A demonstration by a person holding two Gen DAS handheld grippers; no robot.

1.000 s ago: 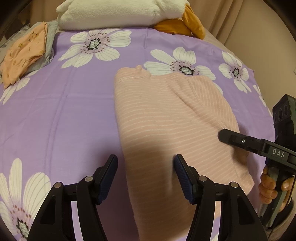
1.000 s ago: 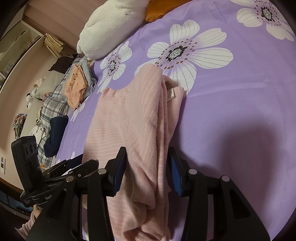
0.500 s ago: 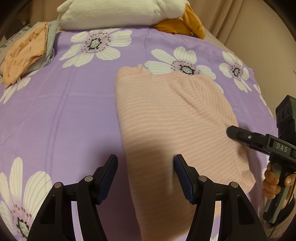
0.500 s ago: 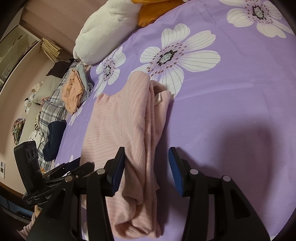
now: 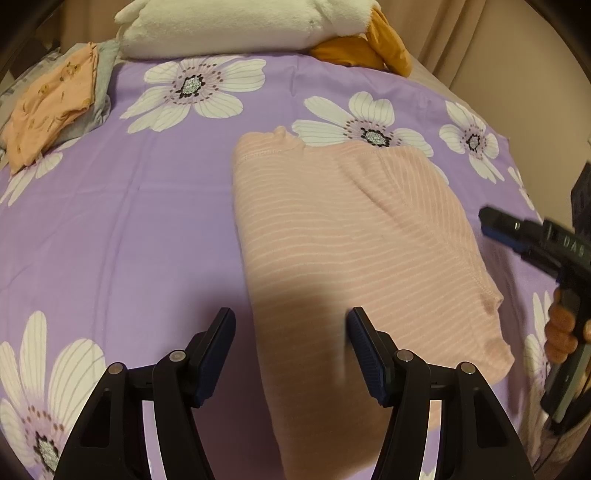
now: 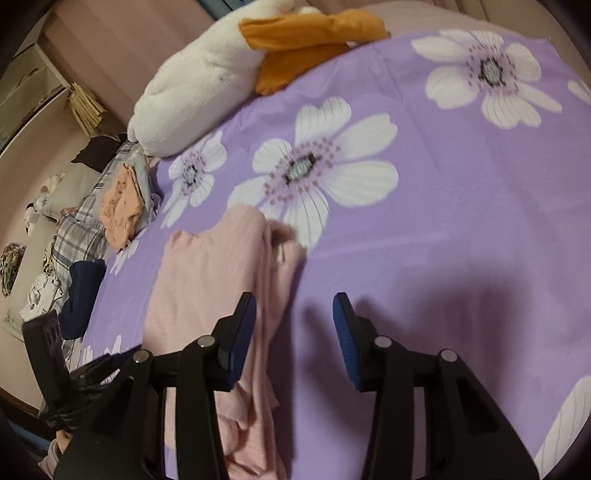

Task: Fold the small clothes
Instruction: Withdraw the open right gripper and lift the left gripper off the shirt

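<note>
My left claw [image 5: 291, 332] hangs with its jaws apart over the near end of the pink striped top [image 5: 351, 236], holding nothing; the left edge of the cloth runs under the gap between the pads, and I cannot tell whether they touch it. My right claw [image 6: 293, 325] has just been narrowing its jaws, yet they stand apart and empty: the top [image 6: 218, 280] lies beside and under its left pad, and only bare sheet shows between the pads. From the left camera that claw [image 5: 496, 225] hovers off the top's right edge, gripped by my hand [image 5: 561, 328].

The top lies on a bed under a purple sheet [image 5: 122, 229] printed with big white flowers. At the far edge rests a white plush toy [image 5: 236, 26] with orange parts. Near the far left corner sits a pile of folded clothes [image 5: 51, 107], a peach piece on top. Beyond the bed's left edge are more clothes and a pale wall.

The top is folded lengthwise, its long axis running from me toward the far edge, neckline at the far end.
</note>
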